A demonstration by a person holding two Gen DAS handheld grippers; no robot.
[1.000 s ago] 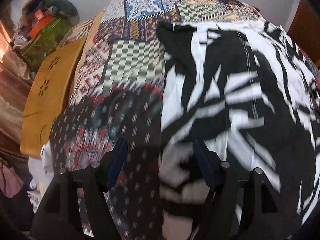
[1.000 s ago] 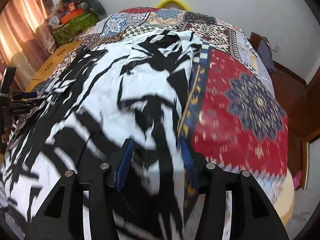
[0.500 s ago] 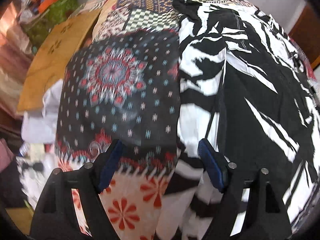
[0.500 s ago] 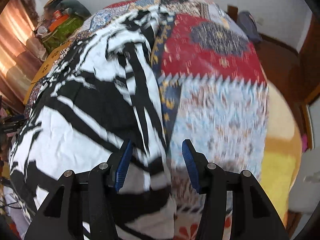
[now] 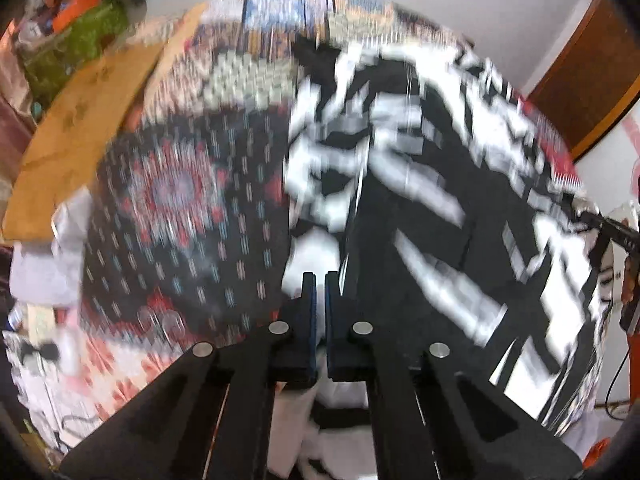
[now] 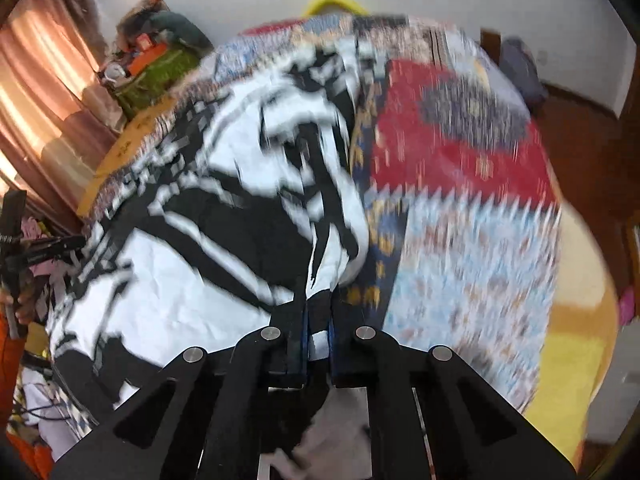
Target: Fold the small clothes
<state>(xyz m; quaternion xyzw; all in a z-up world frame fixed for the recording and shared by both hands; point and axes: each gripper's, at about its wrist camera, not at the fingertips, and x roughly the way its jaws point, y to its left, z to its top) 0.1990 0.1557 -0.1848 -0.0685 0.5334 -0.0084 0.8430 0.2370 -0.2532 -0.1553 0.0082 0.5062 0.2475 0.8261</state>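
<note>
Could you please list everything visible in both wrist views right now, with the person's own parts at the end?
Garment: one, black and white zebra-like print, spread on the bed, near edge pinched at both corners.
Patchwork bedspread: one, red, blue, black and white patches, under the garment.
Wooden bed board: one, tan, left of the bedspread.
Clutter pile: one heap, green and orange, far left corner.
Curtain: one, pinkish brown, left edge of the right wrist view.
Yellow object: one, behind the bed; too little shows to name.
Left tongs: black with blue pads, shut on the garment.
Right tongs: black with blue pads, shut on the garment.
</note>
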